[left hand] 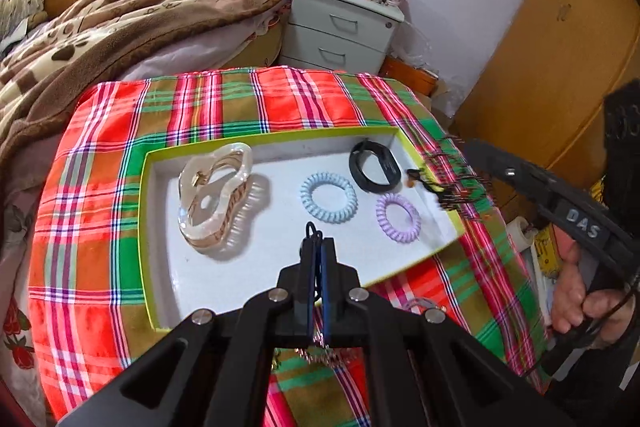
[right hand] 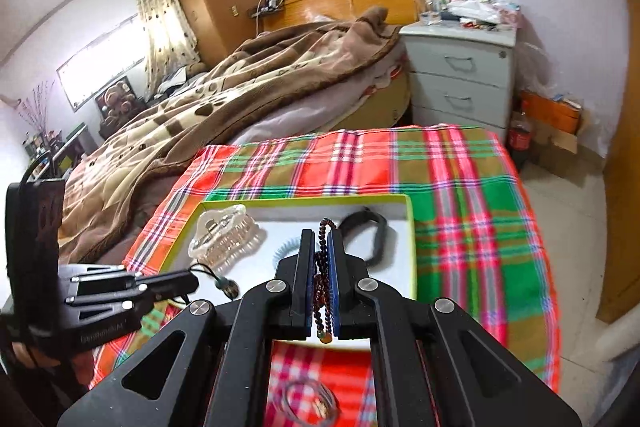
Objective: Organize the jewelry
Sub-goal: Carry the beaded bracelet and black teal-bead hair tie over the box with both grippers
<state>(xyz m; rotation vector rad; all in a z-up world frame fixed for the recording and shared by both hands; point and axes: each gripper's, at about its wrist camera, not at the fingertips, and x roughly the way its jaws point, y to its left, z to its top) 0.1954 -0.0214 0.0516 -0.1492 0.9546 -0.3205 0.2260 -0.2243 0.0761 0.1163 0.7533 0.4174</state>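
**Both tongs clenched over the tray**

Here the left gripper (left hand: 318, 243) tilts steeply down over the near half of the white tray (left hand: 280, 163), its jaws pinched together on a thin black cord (left hand: 311, 229) whose loop pokes out past the tips; in the right wrist view a small dark pendant (right hand: 228, 287) dangles from that cord below the fingers. Ahead and to the left of these tips lies the clear hair claw (left hand: 216, 195); ahead and to the right lie the blue coil hair tie (left hand: 329, 197), the purple coil hair tie (left hand: 398, 217) and, farther out, the black bangle (left hand: 374, 167).

The right gripper (right hand: 321, 247) points down less steeply, above the tray's near edge, jaws clamped on a string of dark beads (right hand: 322, 267) that runs the length of the fingers. A hand (left hand: 580, 303) wraps its handle. Beneath it a clear bangle (right hand: 308, 403) lies on the plaid cloth (right hand: 460, 187).
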